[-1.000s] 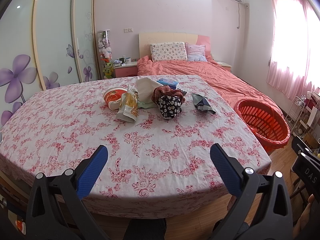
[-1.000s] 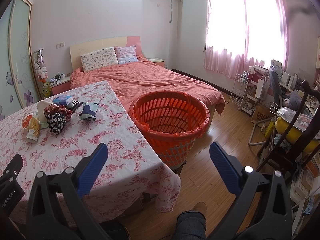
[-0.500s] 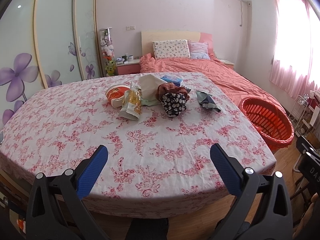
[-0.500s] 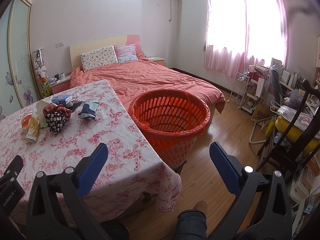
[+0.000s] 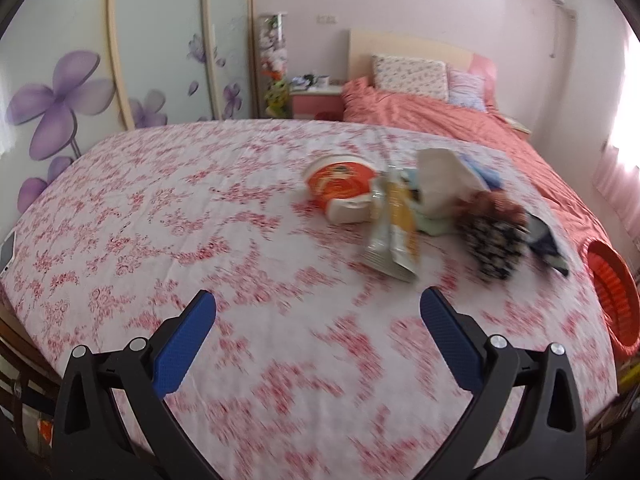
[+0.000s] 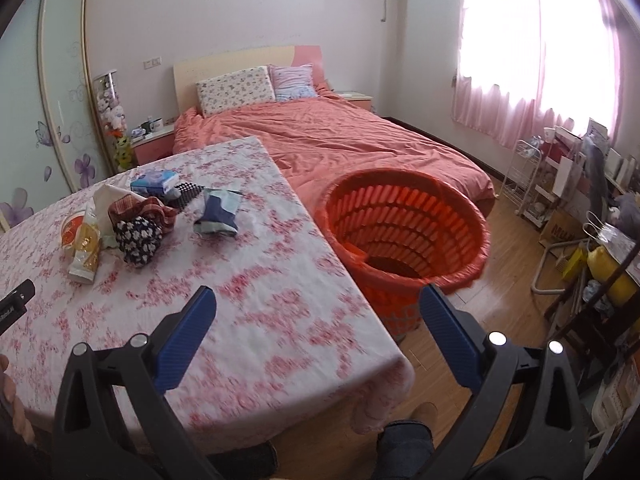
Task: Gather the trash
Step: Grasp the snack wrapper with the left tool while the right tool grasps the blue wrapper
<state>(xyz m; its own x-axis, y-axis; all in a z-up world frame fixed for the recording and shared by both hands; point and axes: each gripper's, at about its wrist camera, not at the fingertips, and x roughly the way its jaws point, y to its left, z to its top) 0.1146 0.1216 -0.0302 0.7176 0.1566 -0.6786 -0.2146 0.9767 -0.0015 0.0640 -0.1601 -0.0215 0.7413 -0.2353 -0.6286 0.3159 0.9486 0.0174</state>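
Left wrist view: left gripper (image 5: 318,308) jaws spread wide, empty, above floral tablecloth (image 5: 168,216). Right gripper (image 6: 318,308) likewise agape, empty. Beyond left jaws: snack wrapper (image 5: 394,236), light, crinkly, likely slippery; pinch flat edge. Orange basket (image 6: 404,220) right of table.

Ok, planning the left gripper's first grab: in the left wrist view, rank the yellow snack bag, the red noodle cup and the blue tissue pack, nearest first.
1. Yellow snack bag, ahead, slightly right.
2. Red noodle cup, behind it, to the left.
3. Blue tissue pack, far right, behind the pile.
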